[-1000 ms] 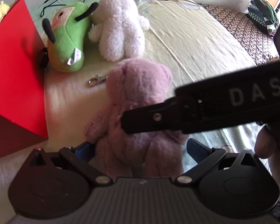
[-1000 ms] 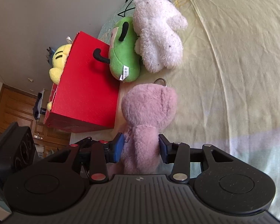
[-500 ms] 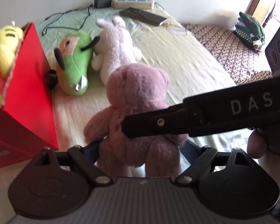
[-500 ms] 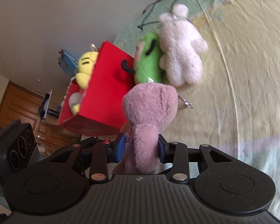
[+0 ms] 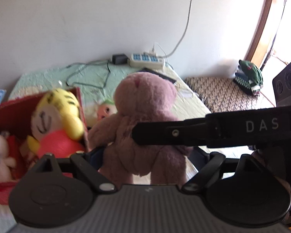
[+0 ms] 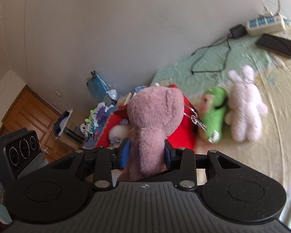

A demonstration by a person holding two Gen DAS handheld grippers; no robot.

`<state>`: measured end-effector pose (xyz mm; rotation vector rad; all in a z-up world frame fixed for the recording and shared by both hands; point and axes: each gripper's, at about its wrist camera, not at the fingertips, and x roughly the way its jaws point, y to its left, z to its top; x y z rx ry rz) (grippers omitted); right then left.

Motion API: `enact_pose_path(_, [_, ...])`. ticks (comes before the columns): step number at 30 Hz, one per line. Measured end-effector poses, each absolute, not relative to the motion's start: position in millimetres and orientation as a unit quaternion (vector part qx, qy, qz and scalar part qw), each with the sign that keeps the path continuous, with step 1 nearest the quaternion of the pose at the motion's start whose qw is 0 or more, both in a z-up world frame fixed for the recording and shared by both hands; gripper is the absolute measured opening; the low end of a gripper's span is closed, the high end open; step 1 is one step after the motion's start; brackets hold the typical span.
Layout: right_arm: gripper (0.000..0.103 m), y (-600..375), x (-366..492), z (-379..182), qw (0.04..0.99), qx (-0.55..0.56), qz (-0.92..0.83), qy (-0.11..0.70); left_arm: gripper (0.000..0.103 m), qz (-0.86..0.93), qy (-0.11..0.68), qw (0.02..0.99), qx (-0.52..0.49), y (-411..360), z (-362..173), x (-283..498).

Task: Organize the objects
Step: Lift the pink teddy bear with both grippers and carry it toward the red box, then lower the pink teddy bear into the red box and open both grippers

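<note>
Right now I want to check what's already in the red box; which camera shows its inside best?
The left wrist view: the red box opens toward it, with a yellow toy inside. The right wrist view mostly hides the box behind the pink bear.

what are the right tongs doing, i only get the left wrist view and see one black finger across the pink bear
observer: right tongs are shut on the pink bear, a blue pad each side of its body
operator: any toys not boxed yet
observer: a white rabbit lies on the bed beside the green plush
operator: anything dangling off the bear
observer: a metal clasp chain hangs by its head
</note>
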<state>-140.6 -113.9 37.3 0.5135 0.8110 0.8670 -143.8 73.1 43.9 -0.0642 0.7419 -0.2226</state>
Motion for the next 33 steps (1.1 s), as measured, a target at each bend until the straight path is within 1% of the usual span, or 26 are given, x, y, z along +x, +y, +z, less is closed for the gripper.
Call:
enact_pose_path(7, [0.039, -59.0, -136.4, 71.1, 0.812, 0.213, 0.431, 0.332, 0.087, -0.09, 0.318, 0.943, -0.027, 126.6, 84.3, -144.6])
enact_pose_path(15, [0.038, 17.1, -115.5, 79.0, 0.814, 0.186, 0.45, 0.317, 0.087, -0.047, 0.308, 0.95, -0.033, 193.6, 97.4, -131.4])
enact_pose_path(19, [0.038, 51.8, -106.0, 68.8, 0.813, 0.176, 0.446, 0.33, 0.087, -0.034, 0.322, 0.945, -0.037, 224.2, 89.6, -119.1])
enact_pose_path(25, [0.038, 82.7, -97.1, 45.8, 0.816, 0.157, 0.43, 0.353, 0.086, -0.025, 0.356, 0.933, -0.037, 255.9, 60.2, -102.0])
enact_pose_path(33, [0.038, 108.0, -88.3, 19.7, 0.809, 0.129, 0.415, 0.396, 0.085, -0.032, 0.407, 0.911, -0.054, 271.6, 22.8, -93.9])
